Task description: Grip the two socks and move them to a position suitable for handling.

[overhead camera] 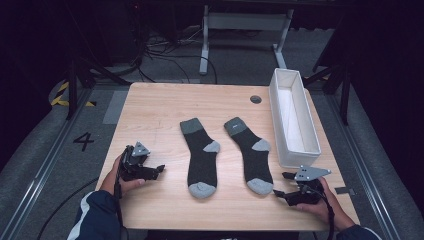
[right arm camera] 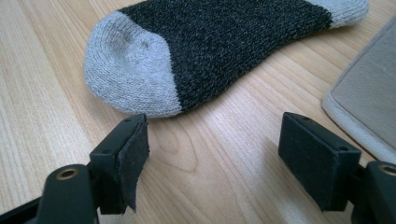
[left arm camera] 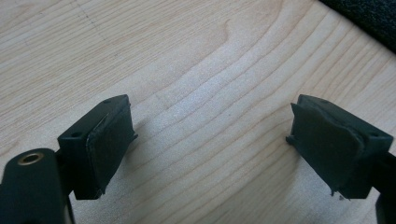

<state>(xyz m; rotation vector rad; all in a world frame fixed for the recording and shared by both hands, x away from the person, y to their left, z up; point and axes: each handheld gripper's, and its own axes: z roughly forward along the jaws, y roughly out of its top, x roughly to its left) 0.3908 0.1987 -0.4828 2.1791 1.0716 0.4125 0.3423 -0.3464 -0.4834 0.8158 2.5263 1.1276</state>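
Two dark grey socks with light grey toes and heels lie flat side by side on the wooden table: the left sock (overhead camera: 201, 155) and the right sock (overhead camera: 251, 152). My left gripper (overhead camera: 159, 170) rests on the table to the left of the left sock, open, with bare wood between its pads (left arm camera: 109, 142). My right gripper (overhead camera: 281, 184) sits near the front edge, just right of the right sock's toe (right arm camera: 133, 70), open and empty. The corner of the dark left sock (left arm camera: 369, 16) shows at the top right in the left gripper view.
A long white fabric bin (overhead camera: 292, 117) stands along the table's right side; its corner (right arm camera: 369, 100) lies close to my right gripper. A round cable hole (overhead camera: 255, 99) sits near the back edge. Cables and a desk frame lie on the floor beyond.
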